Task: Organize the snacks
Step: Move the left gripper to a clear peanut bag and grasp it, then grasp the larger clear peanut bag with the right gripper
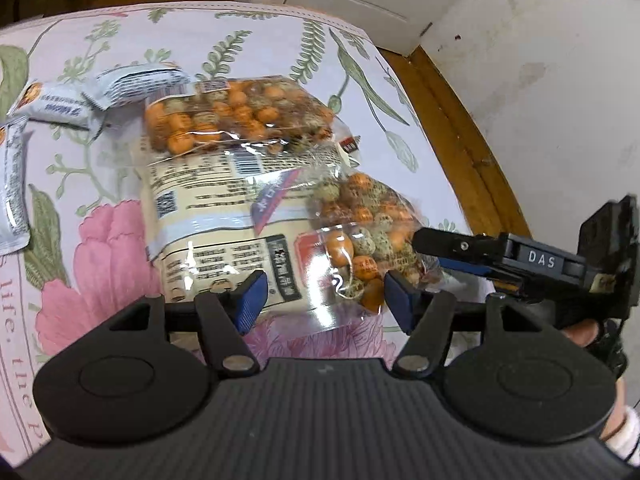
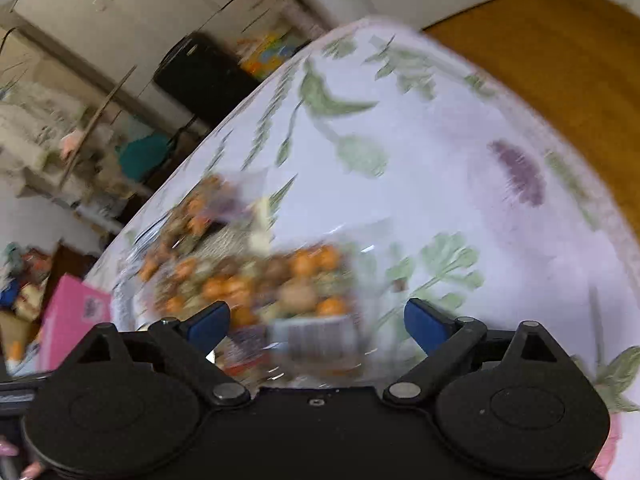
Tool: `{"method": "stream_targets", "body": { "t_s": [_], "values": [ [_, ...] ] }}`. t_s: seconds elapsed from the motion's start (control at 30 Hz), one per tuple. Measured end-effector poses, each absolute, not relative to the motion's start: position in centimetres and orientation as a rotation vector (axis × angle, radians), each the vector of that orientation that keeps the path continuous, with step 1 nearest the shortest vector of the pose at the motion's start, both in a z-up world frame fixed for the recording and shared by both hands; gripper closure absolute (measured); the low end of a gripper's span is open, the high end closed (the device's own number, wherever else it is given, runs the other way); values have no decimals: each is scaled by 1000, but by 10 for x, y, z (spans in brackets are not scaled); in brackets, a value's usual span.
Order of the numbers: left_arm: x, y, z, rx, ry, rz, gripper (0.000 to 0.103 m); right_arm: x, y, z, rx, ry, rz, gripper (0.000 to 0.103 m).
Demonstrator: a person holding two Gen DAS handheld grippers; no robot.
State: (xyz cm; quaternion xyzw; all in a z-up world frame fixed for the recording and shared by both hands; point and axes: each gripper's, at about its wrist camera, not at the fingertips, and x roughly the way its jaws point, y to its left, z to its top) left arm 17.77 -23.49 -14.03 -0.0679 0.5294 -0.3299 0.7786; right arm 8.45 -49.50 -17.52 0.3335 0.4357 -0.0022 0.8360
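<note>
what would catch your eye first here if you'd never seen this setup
Two clear bags of orange and speckled snack balls, one farther back and one nearer, lie on the floral tablecloth. The left gripper stands open over the nearer bag, the right gripper reaching in from the right. Small white packets lie far left.

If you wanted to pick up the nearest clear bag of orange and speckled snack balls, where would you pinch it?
I'd pinch the flat, empty plastic edge of the nearest snack bag, the clear flap facing the left tool, coming in low from that near side. The bag lies flat on the flowered cloth and bulges with loose balls in the middle, so the thin edge probably suits the open pads best.
</note>
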Motion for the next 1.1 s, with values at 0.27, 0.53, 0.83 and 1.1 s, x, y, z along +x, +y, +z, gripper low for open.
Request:
{"method": "stream_targets", "body": {
  "t_s": [0.27, 0.53, 0.83, 1.1],
  "values": [
    [179, -243, -155, -271, 1210, -758, 61, 91, -492, -173, 725, 937, 96, 21],
    [163, -248, -161, -298, 1243, -736, 68, 83, -481, -160, 662, 960, 105, 48],
    [149, -215, -142, -313, 1257, -711, 72, 73, -461, -150, 669, 990, 187, 49],
    [153, -180, -154, -390, 1345, -710, 73, 68, -448, -153, 614, 1015, 265, 38]
  ]
}}
